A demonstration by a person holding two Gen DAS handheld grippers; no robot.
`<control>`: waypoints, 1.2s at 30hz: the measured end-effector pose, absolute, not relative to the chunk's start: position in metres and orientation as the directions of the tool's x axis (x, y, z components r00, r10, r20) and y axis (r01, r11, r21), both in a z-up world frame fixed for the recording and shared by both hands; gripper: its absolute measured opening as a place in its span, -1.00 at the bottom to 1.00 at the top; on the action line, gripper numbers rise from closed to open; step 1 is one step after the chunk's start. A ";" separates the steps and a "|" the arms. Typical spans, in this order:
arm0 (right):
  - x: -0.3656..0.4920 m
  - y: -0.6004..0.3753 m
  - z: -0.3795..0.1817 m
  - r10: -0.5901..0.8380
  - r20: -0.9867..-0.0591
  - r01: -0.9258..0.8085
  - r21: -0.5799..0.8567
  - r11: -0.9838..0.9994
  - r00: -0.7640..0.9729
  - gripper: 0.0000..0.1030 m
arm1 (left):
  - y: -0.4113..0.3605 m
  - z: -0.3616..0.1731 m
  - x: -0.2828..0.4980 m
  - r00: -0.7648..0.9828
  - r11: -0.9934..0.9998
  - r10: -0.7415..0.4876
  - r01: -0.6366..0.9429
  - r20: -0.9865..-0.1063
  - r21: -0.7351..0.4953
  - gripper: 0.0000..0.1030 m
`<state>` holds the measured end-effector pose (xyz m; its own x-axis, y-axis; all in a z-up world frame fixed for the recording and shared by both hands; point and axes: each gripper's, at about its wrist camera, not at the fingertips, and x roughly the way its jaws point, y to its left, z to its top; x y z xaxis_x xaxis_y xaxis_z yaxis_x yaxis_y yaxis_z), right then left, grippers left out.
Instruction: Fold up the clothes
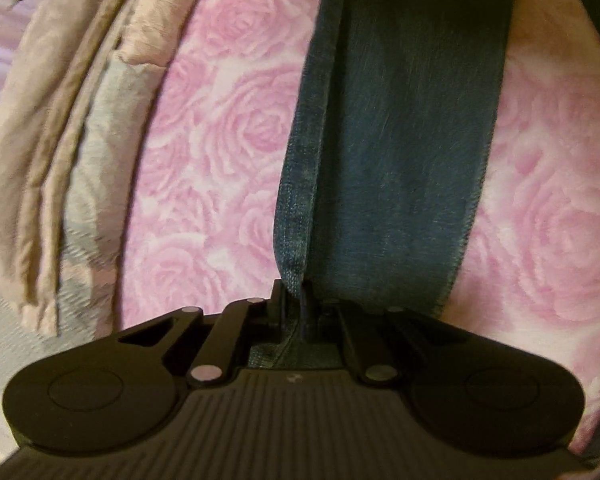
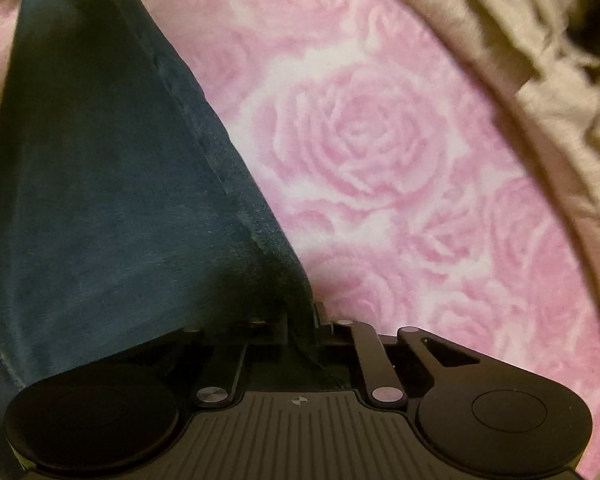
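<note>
A dark blue denim-like garment (image 1: 404, 128) hangs stretched above a pink rose-patterned blanket (image 1: 228, 132). My left gripper (image 1: 298, 300) is shut on a hemmed edge of the garment; the cloth runs away from the jaws up the frame. In the right wrist view my right gripper (image 2: 314, 316) is shut on another edge of the same garment (image 2: 100, 184), which drapes over the gripper's left side and hides its left finger. The rose blanket (image 2: 380, 152) lies below.
A rumpled beige and pale grey quilt (image 1: 72, 140) lies along the left of the blanket. In the right wrist view, crumpled beige fabric (image 2: 540, 52) sits at the upper right edge of the blanket.
</note>
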<state>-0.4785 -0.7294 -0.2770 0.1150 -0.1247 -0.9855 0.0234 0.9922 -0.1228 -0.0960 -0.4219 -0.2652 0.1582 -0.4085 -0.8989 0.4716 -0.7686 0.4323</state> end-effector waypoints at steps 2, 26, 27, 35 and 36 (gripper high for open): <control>-0.493 -0.710 -0.253 -0.177 -0.970 0.021 -0.176 0.984 0.167 -0.83 | -0.406 -0.249 -0.100 0.174 -0.751 -0.413 0.490 -0.894 0.443 -0.93; -0.667 -0.348 -0.269 -0.478 -0.868 0.325 -0.418 0.848 0.132 -0.84 | -0.054 -0.265 -0.198 0.041 -0.855 -0.317 0.419 -0.947 0.305 -0.93; -0.668 -0.349 -0.264 -0.469 -0.873 0.369 -0.396 0.841 0.131 -0.84 | -0.053 -0.267 -0.199 0.044 -0.851 -0.320 0.426 -0.947 0.307 -0.93; -0.734 -0.396 -0.250 -0.400 -0.876 0.850 0.019 0.527 0.268 0.45 | -0.065 -0.274 -0.205 0.092 -0.804 -0.311 0.506 -0.946 0.313 -0.93; -0.747 -0.404 -0.254 -0.407 -0.864 0.890 0.096 0.446 0.297 0.45 | -0.067 -0.274 -0.207 0.106 -0.803 -0.306 0.505 -0.946 0.316 -0.93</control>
